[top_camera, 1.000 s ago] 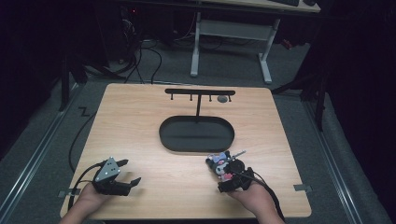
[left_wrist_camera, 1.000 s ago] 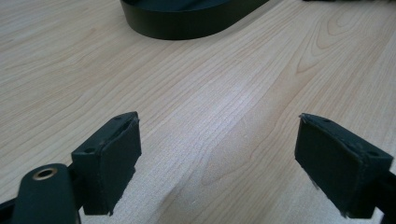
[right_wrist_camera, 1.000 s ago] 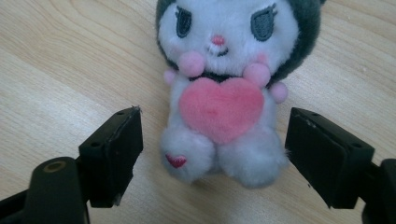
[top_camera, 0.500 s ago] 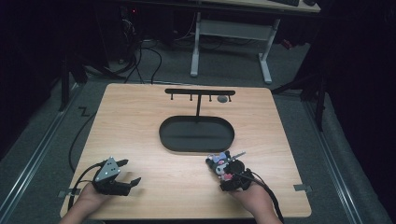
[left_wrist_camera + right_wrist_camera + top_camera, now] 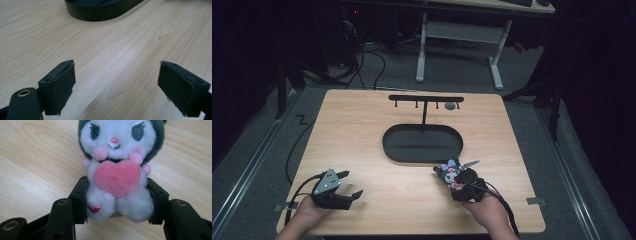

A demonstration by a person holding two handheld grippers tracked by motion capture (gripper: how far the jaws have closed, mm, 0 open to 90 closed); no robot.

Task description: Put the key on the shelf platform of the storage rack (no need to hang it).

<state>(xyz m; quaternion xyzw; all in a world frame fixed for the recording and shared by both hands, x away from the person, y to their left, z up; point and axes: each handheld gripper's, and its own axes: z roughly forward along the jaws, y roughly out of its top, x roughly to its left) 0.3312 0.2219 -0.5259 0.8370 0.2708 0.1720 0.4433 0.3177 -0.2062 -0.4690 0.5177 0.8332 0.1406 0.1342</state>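
Observation:
A small plush toy (image 5: pixel 117 172) with a white face, dark hood and pink heart sits between the jaws of my right gripper (image 5: pixel 117 202), which is shut on its lower body. In the high view the plush toy (image 5: pixel 450 174) is at the table's front right, just in front of the black oval base (image 5: pixel 422 144) of a stand. My right gripper (image 5: pixel 457 184) holds it there. My left gripper (image 5: pixel 351 184) rests at the front left, open, with bare wood between its pads (image 5: pixel 58 85). The stand's post carries a black crossbar (image 5: pixel 426 98) with small hooks.
The wooden table (image 5: pixel 362 130) stands over a grey floor. A white-legged desk (image 5: pixel 457 45) and cables lie beyond the far edge. A small grey disc (image 5: pixel 450 106) hangs by the crossbar's right end. The oval base (image 5: pixel 100 10) lies ahead of the left gripper.

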